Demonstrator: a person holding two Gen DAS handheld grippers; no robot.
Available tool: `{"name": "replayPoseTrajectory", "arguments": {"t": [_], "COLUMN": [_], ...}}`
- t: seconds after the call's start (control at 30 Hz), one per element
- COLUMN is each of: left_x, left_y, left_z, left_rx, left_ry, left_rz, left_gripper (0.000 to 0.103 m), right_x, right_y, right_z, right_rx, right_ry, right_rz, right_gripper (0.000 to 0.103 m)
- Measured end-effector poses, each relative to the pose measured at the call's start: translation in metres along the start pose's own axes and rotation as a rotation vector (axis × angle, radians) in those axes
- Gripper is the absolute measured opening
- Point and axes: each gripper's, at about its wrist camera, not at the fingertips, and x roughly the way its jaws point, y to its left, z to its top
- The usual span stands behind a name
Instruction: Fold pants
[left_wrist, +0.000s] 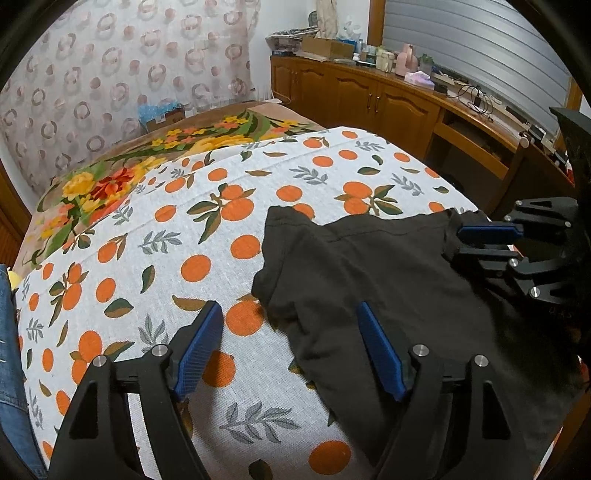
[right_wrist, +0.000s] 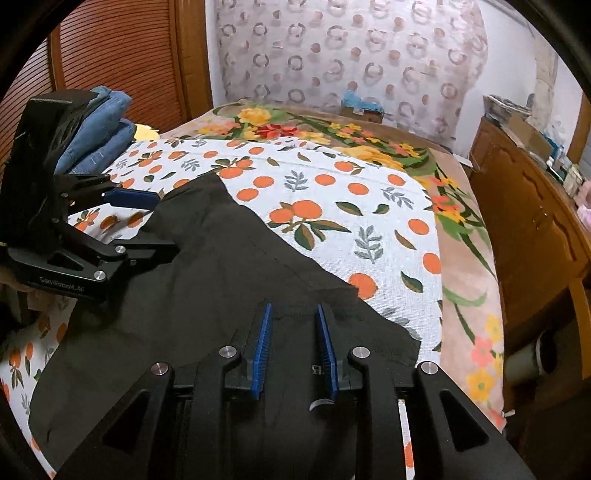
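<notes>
my left tool (left_wrist: 290, 345) hangs low over the bed with its blue pads spread wide apart and nothing between them; the left pad (left_wrist: 197, 350) sits over the orange-print sheet (left_wrist: 155, 236) and the right pad over the near edge of the black pants (left_wrist: 369, 266). in my left view the pants lie on the sheet from about 12 o'clock of the tool round to 3 o'clock, one loose edge rumpled and turned over at roughly 1 o'clock. further right, my right tool (right_wrist: 293, 347) is down on the same cloth near what looks like the waistband, its pads partly apart with a gap showing between them, so i read it as not yet clamped on anything. in that view my left tool shows at 9 o'clock, and a stack of folded jeans (right_wrist: 107, 122) sits behind it at 10 o'clock, well apart from the pants. past the sheet a floral blanket (right_wrist: 369, 144) covers the far end of the bed. i judge i am at the start of a fold, both tools seeking an edge to take. next i would need to bring each tool onto a hem or corner, pinch through the layers, and lift both sides evenly so the cloth does not drag or bunch.
</notes>
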Motion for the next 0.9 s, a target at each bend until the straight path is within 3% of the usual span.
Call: {"name": "replayPoseTrajectory", "arguments": {"t": [0.27,0.33,0.43,0.57,0.77,0.9], "left_x": [0.000,0.000,0.000,0.000,0.000,-0.006], "left_y": [0.000,0.000,0.000,0.000,0.000,0.000], "left_z": [-0.001,-0.001,-0.001,-0.001,0.000,-0.002], "left_rx": [0.001,0.001,0.000,0.001,-0.001,-0.012], "left_ry": [-0.006,-0.006,-0.006,-0.006,-0.003,0.010], "left_rz": [0.000,-0.001,-0.001,0.000,0.001,0.028], "left_gripper": [0.078,0.078,0.078,0.079,0.079,0.079], "right_x": [-0.001,-0.002,-0.009,-0.022,-0.023,-0.027], "right_y": [0.004,0.001,-0.010,-0.033,-0.058,-0.060], "right_z": [0.000,-0.001,-0.003,-0.009,-0.022,-0.024], "right_rx": [-0.036,-0.026,0.019,0.104,0.199,0.235], "right_ry": [0.002,-0.007,-0.032,-0.062,-0.025,-0.020], "right_rz": [-0.011,-0.009,-0.017,-0.077,-0.148,-0.147], "right_gripper": [0.026,0.006,0.005,0.004,0.004,0.014]}}
